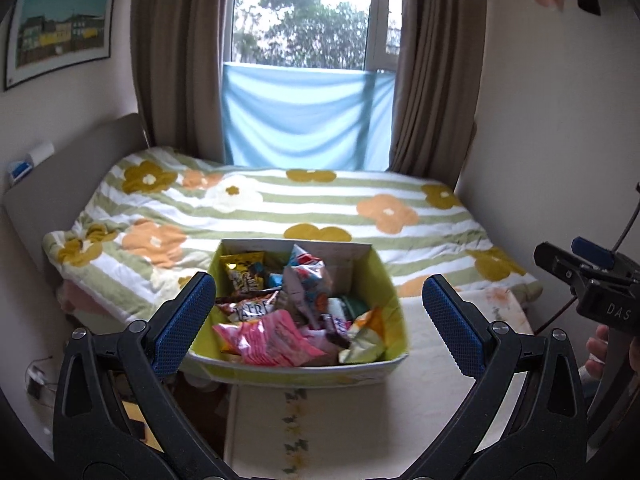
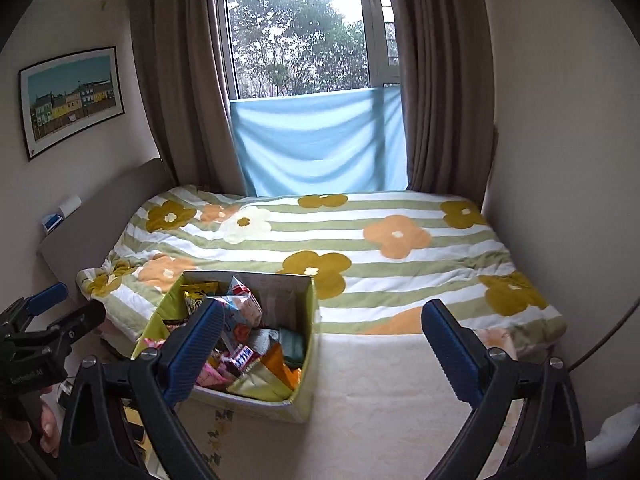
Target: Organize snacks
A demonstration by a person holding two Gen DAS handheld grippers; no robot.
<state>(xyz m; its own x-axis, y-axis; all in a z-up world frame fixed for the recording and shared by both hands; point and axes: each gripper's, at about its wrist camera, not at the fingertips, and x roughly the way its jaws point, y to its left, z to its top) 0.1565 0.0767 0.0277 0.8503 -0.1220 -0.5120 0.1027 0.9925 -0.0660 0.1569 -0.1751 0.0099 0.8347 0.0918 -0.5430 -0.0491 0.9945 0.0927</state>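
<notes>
A yellow-green open box (image 1: 394,304) full of snack packets stands on the near end of the bed; it also shows in the right wrist view (image 2: 310,344). Among the packets are a pink bag (image 1: 268,340), a yellow bag (image 1: 244,270) and a crumpled white-and-blue bag (image 1: 310,280). My left gripper (image 1: 316,312) is open and empty, its fingers framing the box from above and in front. My right gripper (image 2: 322,340) is open and empty, to the right of the box. The right gripper also shows at the right edge of the left wrist view (image 1: 588,276), and the left gripper at the left edge of the right wrist view (image 2: 44,320).
The bed carries a green-striped flowered quilt (image 1: 320,208) and a cream blanket (image 2: 380,392) at the near end. A headboard (image 1: 72,160) is on the left, a wall on the right, and a window with curtains and a blue cloth (image 1: 308,120) behind.
</notes>
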